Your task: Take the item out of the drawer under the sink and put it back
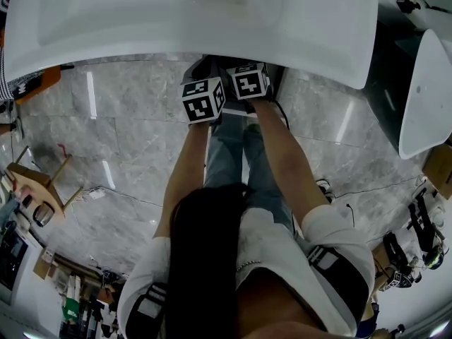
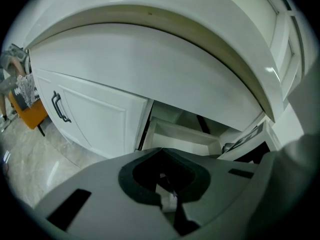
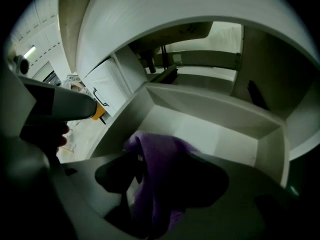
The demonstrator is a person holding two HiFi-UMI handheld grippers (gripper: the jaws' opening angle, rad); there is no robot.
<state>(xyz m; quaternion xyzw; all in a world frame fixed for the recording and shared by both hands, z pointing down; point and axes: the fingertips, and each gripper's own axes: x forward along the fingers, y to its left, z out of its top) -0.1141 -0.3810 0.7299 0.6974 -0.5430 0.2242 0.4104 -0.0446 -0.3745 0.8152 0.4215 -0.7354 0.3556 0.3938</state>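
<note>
From the head view, both marker cubes, left [image 1: 203,99] and right [image 1: 247,81], sit at the front edge of the white sink [image 1: 191,20], which hides the jaws. The right gripper [image 3: 155,199] points down into the open white drawer [image 3: 215,134]. A purple cloth [image 3: 155,154] lies bunched between its spread jaws, draped over them and hanging into the drawer; I see no pinch on it. The left gripper [image 2: 167,199] hovers in front of the same drawer [image 2: 180,136], its fingers together with nothing held.
A white cabinet door [image 2: 95,124] with a black handle [image 2: 60,106] stands left of the drawer. The left gripper's grey body [image 3: 50,106] is close beside the right one. A second white basin [image 1: 424,83], a wooden stool [image 1: 39,182] and an orange chair [image 2: 27,114] stand on the marble floor.
</note>
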